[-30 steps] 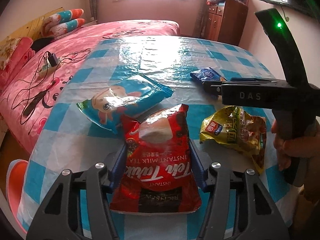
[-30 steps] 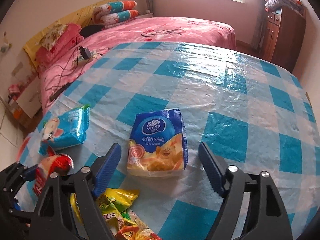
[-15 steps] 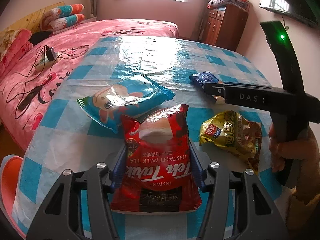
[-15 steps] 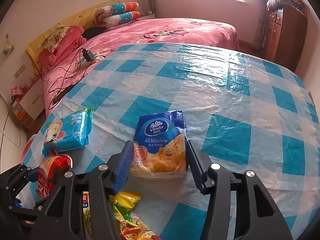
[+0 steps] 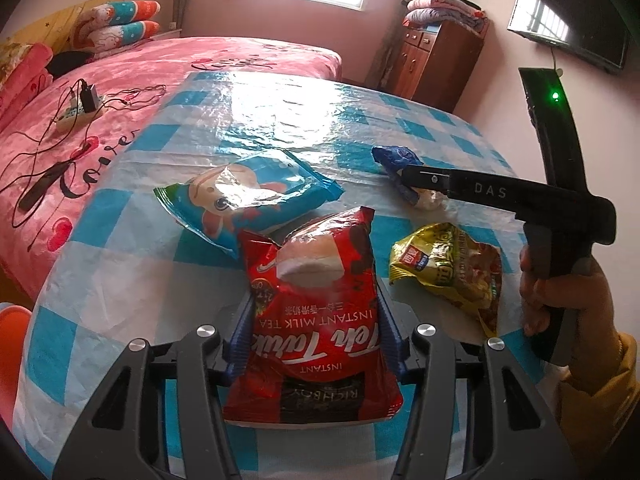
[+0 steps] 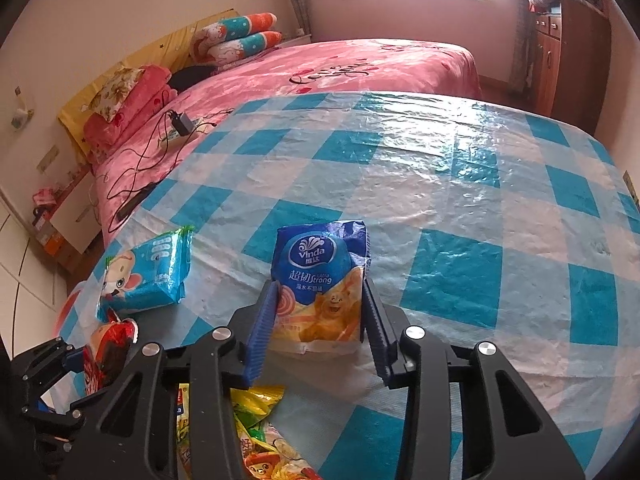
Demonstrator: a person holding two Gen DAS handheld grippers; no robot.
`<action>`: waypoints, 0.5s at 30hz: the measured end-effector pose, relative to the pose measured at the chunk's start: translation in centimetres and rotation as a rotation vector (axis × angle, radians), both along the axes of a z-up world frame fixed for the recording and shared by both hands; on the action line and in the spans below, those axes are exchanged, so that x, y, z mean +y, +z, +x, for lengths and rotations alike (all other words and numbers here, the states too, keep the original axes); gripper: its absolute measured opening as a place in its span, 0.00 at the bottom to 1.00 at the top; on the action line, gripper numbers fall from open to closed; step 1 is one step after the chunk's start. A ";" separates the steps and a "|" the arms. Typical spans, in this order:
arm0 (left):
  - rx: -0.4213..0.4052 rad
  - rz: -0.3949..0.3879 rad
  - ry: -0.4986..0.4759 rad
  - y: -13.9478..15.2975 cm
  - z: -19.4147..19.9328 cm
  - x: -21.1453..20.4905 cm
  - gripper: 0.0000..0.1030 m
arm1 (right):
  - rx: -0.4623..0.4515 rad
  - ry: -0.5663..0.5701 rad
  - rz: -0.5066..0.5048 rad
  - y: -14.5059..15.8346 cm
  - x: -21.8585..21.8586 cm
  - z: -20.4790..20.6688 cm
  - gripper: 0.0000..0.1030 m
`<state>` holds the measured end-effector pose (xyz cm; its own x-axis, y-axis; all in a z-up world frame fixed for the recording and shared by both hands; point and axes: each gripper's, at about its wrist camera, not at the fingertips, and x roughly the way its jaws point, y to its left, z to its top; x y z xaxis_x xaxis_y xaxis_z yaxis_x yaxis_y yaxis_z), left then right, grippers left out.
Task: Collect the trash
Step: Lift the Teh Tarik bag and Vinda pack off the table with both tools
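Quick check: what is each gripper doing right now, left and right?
Left gripper: jaws closing, pads pressed on the red milk tea packet.
Right gripper: jaws closing, pads against the blue tissue pack.

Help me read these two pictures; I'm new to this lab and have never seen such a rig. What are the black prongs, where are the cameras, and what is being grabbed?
There is no robot here. A person holds a two-finger gripper in each hand, and a fisheye camera on each looks along its fingers.

In the left view, the left gripper is closing on a red milk tea bag. The right gripper and the hand holding it show at the right.

In the right view, the right gripper is closing on a blue tissue pack.

On the checked tablecloth also lie a light blue wrapper and a yellow snack bag.
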<state>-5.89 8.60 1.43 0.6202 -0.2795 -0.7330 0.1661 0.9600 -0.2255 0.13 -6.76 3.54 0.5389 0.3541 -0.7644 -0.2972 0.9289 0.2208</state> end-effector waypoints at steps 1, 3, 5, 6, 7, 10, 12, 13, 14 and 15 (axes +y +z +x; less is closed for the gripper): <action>-0.003 -0.007 -0.004 0.0 -0.1 0.1 0.52 | -0.003 -0.006 0.003 0.1 -0.1 0.0 0.42; -0.012 -0.019 -0.013 0.1 -0.2 0.3 0.52 | -0.010 -0.016 0.007 0.2 -0.3 -0.1 0.41; -0.020 -0.033 -0.016 0.3 -0.4 0.7 0.52 | -0.020 -0.030 0.013 0.3 -0.5 -0.2 0.41; -0.022 -0.038 -0.016 0.3 -0.4 0.8 0.52 | -0.024 -0.037 0.018 0.4 -0.7 -0.3 0.41; -0.024 -0.042 -0.015 0.3 -0.5 1.0 0.52 | -0.026 -0.042 0.024 0.4 -0.8 -0.4 0.41; -0.033 -0.058 -0.012 0.4 -0.7 1.7 0.52 | -0.040 -0.061 0.037 0.6 -1.1 -0.8 0.40; -0.038 -0.067 -0.012 0.6 -0.9 2.1 0.51 | -0.051 -0.072 0.043 0.8 -1.2 -1.1 0.40; -0.042 -0.071 -0.014 0.7 -1.1 2.2 0.51 | -0.053 -0.075 0.047 0.8 -1.2 -1.2 0.40; -0.046 -0.076 -0.015 0.8 -1.3 2.3 0.51 | -0.055 -0.079 0.053 0.9 -1.1 -1.4 0.40; -0.049 -0.079 -0.017 0.9 -1.4 2.5 0.51 | -0.057 -0.082 0.058 0.9 -1.1 -1.5 0.40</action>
